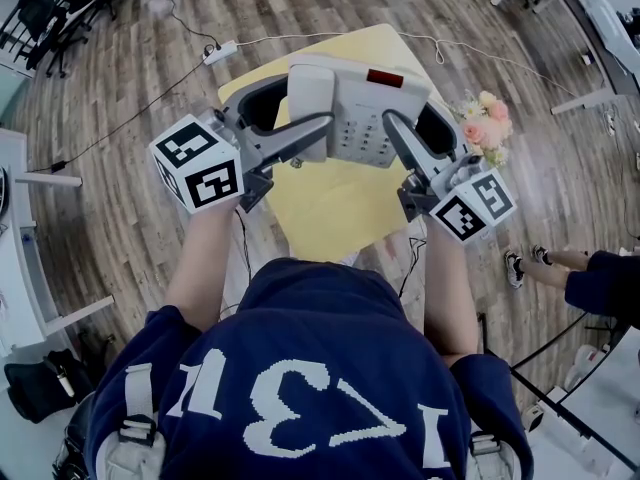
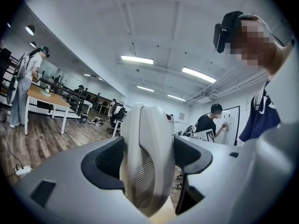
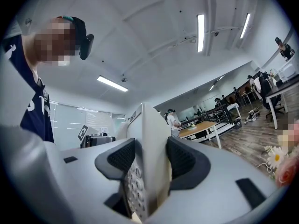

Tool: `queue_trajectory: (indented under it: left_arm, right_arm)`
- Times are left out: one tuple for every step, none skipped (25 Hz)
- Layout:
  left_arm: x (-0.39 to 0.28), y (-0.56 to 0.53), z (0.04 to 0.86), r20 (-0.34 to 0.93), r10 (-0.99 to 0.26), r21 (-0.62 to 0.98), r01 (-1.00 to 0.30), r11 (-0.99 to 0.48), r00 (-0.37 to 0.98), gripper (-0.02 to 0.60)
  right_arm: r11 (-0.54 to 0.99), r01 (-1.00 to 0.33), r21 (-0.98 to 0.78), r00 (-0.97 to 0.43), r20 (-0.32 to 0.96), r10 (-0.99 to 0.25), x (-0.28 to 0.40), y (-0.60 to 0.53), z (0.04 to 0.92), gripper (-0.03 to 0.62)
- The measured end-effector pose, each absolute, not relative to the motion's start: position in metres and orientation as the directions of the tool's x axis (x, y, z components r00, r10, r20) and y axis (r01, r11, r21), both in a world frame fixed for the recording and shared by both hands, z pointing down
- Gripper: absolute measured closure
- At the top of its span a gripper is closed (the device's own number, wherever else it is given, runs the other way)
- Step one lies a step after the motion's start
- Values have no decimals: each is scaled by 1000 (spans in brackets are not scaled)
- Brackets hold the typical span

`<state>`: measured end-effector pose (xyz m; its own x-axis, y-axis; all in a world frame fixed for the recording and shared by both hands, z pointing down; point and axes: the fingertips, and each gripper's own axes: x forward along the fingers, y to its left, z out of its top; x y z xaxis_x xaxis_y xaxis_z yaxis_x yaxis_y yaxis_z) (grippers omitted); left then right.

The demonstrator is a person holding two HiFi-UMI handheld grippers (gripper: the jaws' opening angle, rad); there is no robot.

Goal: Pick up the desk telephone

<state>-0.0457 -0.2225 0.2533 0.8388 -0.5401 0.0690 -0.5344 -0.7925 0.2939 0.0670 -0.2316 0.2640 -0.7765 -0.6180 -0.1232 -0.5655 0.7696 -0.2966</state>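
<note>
Left gripper [image 1: 290,120] and right gripper [image 1: 420,136] had their jaws clamped on opposite edges of the desk telephone [image 1: 355,108], which looked raised above the yellow table [image 1: 330,213], so the pickup was seemingly done.

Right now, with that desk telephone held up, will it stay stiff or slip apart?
The desk telephone looks like hard plastic, so probably stiff. Its handset only rests on top; the left gripper clamping across it likely holds it seated. The smooth casing might slip.
</note>
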Motion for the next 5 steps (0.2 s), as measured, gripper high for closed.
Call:
queue_trajectory:
  left_arm:
    - [-46,-223,253,69,-540,294,-534,-793,839,239]
    - [-46,-223,253,68,-540,295,-534,-792,839,239]
    - [-45,-223,253,68,-540,295,-534,-793,839,239]
    - [-45,-223,254,67,-540,295,-533,-793,839,239]
    - [-45,-223,254,66,-539,295,-533,-793,839,239]
  right_arm:
    - [769,-566,-297,-776,-123,-618,67,-232,264,362]
    - [769,-566,-298,-776,-124,-619,67,-232,264,362]
    - [768,-566,-299,-776,-124,-619,67,-232,264,363]
    - [768,-566,-301,-775,-123,-620,67,-232,265,363]
    - [767,-566,-302,-775,-123,-620,67,-232,265,362]
